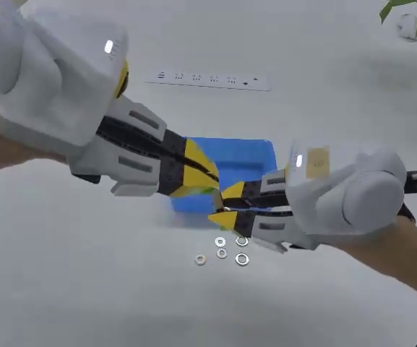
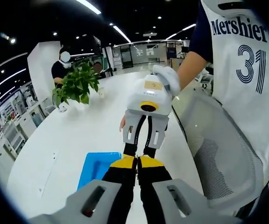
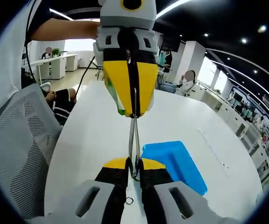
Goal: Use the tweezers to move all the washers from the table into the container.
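1. Right gripper [image 3: 134,165], bottom centre of its own view: jaws squeezed narrow on slim silver metal tweezers [image 3: 134,140], which run straight up the frame.
2. Left gripper [image 1: 209,185] comes in from the upper left of the head view, its yellow jaws pinched narrow on the tweezers' far end.
3. Just below the meeting tips, lower centre of the head view, 5 small round metal washers [image 1: 242,259] lie in a loose cluster on the white tabletop [image 1: 85,289].
4. The blue rectangular plastic container [image 1: 251,155] sits at centre frame behind the grippers, with the washers outside it, nearer the bottom edge.
5. A white power strip [image 1: 212,79] lies top centre, and green plant leaves [image 1: 414,14] show top right.
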A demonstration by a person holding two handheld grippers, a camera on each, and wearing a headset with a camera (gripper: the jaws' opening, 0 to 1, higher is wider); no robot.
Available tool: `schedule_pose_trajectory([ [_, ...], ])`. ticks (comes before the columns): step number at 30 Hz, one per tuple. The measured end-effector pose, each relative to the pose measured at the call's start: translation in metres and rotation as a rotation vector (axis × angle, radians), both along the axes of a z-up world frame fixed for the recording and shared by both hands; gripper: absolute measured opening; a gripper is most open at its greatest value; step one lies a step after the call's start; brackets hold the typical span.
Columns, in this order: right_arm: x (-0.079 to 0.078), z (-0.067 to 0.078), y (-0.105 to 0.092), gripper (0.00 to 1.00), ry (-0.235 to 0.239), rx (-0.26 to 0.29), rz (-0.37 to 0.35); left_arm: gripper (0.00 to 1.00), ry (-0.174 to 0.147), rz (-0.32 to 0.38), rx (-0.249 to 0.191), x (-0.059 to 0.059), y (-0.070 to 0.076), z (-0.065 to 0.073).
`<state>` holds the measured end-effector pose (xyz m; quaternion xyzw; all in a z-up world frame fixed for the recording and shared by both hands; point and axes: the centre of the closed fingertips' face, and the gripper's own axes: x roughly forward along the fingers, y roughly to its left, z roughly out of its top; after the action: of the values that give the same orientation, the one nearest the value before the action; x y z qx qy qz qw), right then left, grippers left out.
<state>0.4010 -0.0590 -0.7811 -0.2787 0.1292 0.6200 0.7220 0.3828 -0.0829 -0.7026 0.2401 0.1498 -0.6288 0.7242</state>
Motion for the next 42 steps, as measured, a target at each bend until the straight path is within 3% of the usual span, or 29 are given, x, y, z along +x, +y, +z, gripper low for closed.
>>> schedule_pose_trajectory([
  [9, 0.031, 0.019, 0.002, 0.1, -0.067, 0.003, 0.012, 0.05, -0.053, -0.002, -0.006, 0.027, 0.003, 0.016],
  [13, 0.042, 0.02, 0.003, 0.1, -0.078, 0.006, 0.005, 0.05, -0.064, -0.005, 0.002, 0.03, 0.002, 0.015],
  [18, 0.057, 0.015, 0.004, 0.1, -0.077, 0.008, -0.009, 0.05, -0.064, -0.009, 0.009, 0.044, 0.001, 0.01],
  [26, 0.079, -0.01, 0.008, 0.1, -0.027, -0.01, -0.028, 0.05, -0.03, 0.003, 0.009, 0.07, 0.001, -0.012],
  [28, 0.084, -0.02, 0.009, 0.1, -0.016, -0.026, -0.029, 0.05, -0.008, 0.015, 0.009, 0.087, 0.005, -0.027],
  [35, 0.088, -0.049, 0.011, 0.1, 0.044, -0.061, -0.033, 0.05, 0.047, 0.023, 0.039, 0.095, 0.006, -0.052],
  [42, 0.091, -0.066, 0.011, 0.1, 0.1, -0.067, -0.055, 0.05, 0.081, 0.028, 0.052, 0.104, 0.006, -0.067],
])
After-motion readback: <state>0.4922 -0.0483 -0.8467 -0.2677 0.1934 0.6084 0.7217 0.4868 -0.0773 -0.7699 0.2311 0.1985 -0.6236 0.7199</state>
